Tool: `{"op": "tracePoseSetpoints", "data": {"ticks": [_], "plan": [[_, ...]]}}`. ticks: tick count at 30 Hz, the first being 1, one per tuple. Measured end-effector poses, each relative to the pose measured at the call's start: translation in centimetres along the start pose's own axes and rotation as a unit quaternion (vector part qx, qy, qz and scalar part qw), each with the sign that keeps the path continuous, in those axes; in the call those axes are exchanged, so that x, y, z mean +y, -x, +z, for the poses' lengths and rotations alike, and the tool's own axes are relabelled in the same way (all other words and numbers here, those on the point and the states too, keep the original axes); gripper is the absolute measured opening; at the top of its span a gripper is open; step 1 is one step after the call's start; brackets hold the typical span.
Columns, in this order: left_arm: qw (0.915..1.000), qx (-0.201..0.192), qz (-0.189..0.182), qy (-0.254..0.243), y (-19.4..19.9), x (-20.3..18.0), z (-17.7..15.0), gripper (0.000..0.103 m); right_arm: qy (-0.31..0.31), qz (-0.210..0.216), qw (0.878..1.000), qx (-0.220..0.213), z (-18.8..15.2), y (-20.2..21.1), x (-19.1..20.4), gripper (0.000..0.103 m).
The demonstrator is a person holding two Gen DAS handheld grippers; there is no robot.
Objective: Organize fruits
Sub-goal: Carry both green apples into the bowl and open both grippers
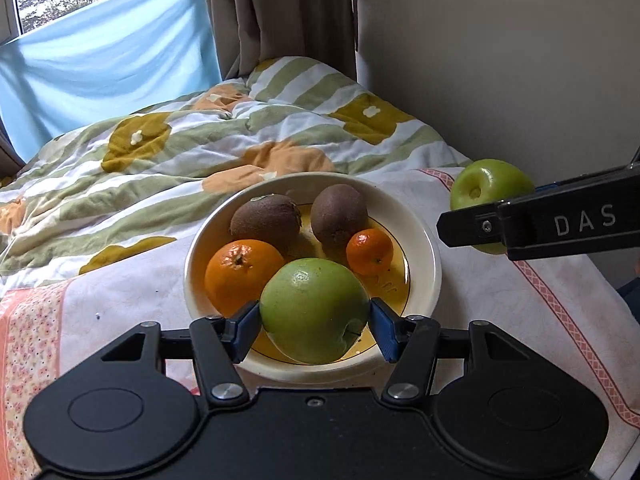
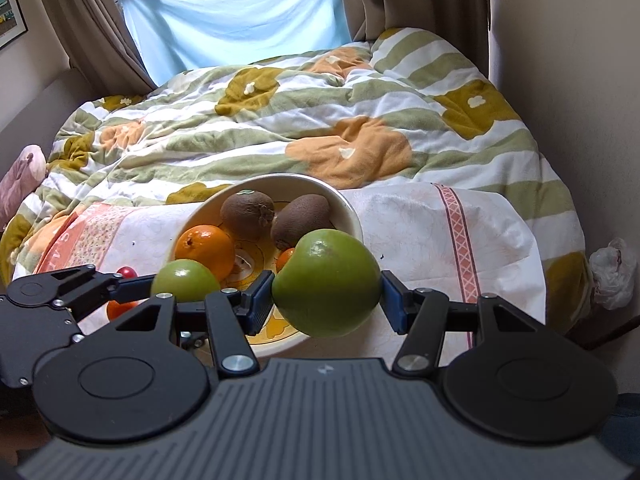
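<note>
Apples: two green ones, each clamped in a tool. Left tool (image 1: pixel 315 312) grips one apple (image 1: pixel 314 310) across its widest part, low over the near side of the bowl (image 1: pixel 424 240). Right tool (image 2: pixel 326 294) grips the other apple (image 2: pixel 326 282) the same way, at the bowl's right near edge. Bowl sits on a cloth (image 2: pixel 420 220) over the bed and holds two kiwis (image 1: pixel 266 220), an orange (image 1: pixel 242 270) and a mandarin (image 1: pixel 370 252).

Handling, judged: apples firm, fairly heavy, smooth-skinned and rounded, so liable to slip or roll. Hold at the equator, as now. Kiwis softer; light squeeze. Bowl rests on soft bedding; may tip if pressed at the rim.
</note>
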State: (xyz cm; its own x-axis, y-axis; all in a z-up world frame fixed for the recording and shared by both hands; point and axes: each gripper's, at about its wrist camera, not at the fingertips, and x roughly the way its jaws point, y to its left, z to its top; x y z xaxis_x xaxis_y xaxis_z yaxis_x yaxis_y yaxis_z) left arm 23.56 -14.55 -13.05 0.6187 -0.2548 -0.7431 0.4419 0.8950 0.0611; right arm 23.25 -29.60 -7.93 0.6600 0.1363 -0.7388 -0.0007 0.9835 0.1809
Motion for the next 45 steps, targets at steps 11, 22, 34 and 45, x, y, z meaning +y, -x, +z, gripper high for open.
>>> {"op": "tracePoseSetpoints", "data": {"ticks": [11, 22, 34, 45], "plan": [[0.9992, -0.016, 0.005, -0.035, 0.3, -0.4, 0.2, 0.094, -0.006, -0.003, 1.0, 0.009, 0.1, -1.2, 0.3, 0.071], [0.9995, -0.021, 0.023, 0.012, 3.5, 1.7, -0.4, 0.094, 0.017, 0.016, 1.0, 0.003, 1.2, -1.8, 2.1, 0.071], [0.9966, -0.022, 0.062, 0.049, 5.4, 3.5, -1.4, 0.094, 0.073, 0.045, 0.996, 0.011, 2.6, -5.6, 5.4, 0.071], [0.9928, -0.013, 0.091, 0.077, 6.3, 4.8, -3.4, 0.094, 0.086, 0.069, 0.994, 0.007, 1.7, -8.5, 5.8, 0.071]]}}
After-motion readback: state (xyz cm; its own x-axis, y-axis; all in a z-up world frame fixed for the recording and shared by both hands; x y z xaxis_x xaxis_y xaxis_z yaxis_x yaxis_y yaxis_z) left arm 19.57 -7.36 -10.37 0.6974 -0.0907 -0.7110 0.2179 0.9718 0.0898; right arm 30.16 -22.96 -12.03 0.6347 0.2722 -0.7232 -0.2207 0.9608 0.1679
